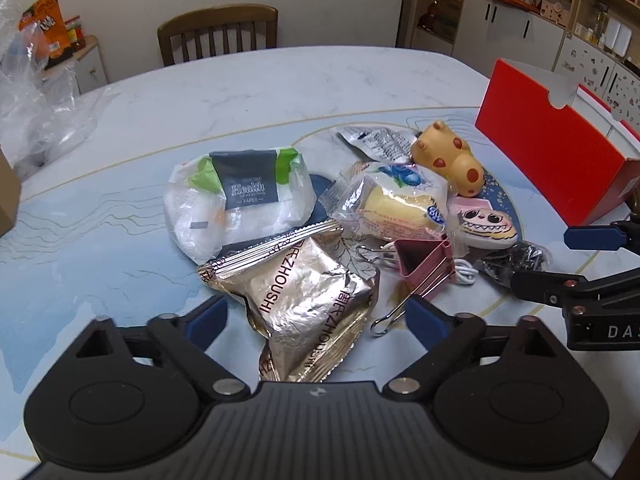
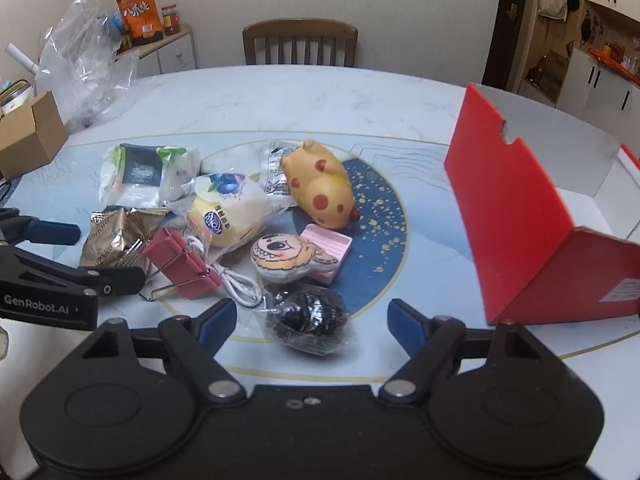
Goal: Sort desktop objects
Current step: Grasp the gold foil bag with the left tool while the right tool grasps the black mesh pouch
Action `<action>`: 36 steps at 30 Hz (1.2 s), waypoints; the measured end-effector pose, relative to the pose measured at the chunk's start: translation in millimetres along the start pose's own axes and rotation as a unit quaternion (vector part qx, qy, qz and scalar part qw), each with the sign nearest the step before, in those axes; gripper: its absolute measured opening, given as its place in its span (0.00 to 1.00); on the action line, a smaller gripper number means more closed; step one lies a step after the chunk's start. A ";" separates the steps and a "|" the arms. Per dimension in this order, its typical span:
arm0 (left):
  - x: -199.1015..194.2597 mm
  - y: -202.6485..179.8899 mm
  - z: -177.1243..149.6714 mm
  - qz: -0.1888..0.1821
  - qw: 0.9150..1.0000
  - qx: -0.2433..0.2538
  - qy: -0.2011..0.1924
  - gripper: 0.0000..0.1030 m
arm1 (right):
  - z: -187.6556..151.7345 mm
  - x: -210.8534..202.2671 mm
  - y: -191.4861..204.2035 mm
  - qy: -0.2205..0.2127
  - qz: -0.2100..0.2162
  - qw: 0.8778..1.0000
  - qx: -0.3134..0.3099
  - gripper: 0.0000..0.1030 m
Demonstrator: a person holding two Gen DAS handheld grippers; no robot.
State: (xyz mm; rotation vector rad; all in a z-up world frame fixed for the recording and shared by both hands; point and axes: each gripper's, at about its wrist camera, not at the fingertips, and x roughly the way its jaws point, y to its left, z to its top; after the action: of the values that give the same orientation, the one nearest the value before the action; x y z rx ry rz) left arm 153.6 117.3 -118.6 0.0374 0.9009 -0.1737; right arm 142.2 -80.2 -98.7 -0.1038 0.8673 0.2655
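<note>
Evidently the sorting is at its first pick: the pile sits untouched in the middle of the table point(image 2: 280, 92), and the red box point(image 2: 520, 216) stands open to the right with nothing visible inside, though only a corner of its floor shows.

Left gripper point(image 1: 316, 322) hovers with its jaws spread on either side of the foil pack point(image 1: 308, 312), pads clear of it, grasping nothing. Right gripper point(image 2: 310, 320) is likewise released, its jaws flanking the black bundle point(image 2: 306, 318) in clear wrap, not pressing it.

Beyond lie the tissue pack point(image 1: 236, 204), the blueberry bun point(image 1: 394, 206), the spotted toy point(image 2: 320, 190), the monster toy point(image 2: 286, 258) resting on a pink holder point(image 2: 332, 246), a binder clip point(image 2: 180, 264) and a white cable point(image 2: 240, 286).

Next, I judge, each gripper must come down over its target and close. The foil is slippery and puffed, so a bite across its middle seems wise. The clip's wire handle lies just beside the left gripper's right finger and could snag. The bundle's loose wrap may crumple; grip the body, not the film.
</note>
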 end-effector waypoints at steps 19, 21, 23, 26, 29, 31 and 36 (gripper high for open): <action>5.2 5.9 5.5 -0.023 1.000 0.004 -0.001 0.67 | 3.3 16.6 -1.1 0.043 0.007 0.999 0.021 0.52; 4.5 6.0 5.2 -0.025 1.000 0.004 -0.002 0.65 | 3.3 16.6 -1.4 0.045 0.008 0.999 0.024 0.50; 3.8 5.9 5.2 -0.026 1.000 0.004 -0.003 0.64 | 3.6 16.3 -1.8 0.046 0.007 0.999 0.027 0.48; 2.4 6.5 5.0 -0.028 1.000 0.005 -0.004 0.62 | 4.5 15.6 -2.2 0.047 0.007 0.998 0.029 0.46; 0.3 7.7 4.0 -0.029 1.000 0.003 -0.005 0.60 | 5.5 13.8 -0.8 0.047 0.006 0.999 0.027 0.43; -0.6 9.0 4.0 -0.031 1.000 0.001 -0.007 0.59 | 6.2 12.2 0.0 0.047 0.005 0.999 0.027 0.43; -5.7 11.1 3.5 -0.037 0.999 -0.003 -0.008 0.55 | 7.7 7.7 0.9 0.046 0.003 0.999 0.025 0.41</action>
State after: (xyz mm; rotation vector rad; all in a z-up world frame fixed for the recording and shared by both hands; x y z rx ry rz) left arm 154.7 128.6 -112.4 -0.0038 0.8881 -0.2398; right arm 152.4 -76.3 -99.6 -0.0672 0.9645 0.2460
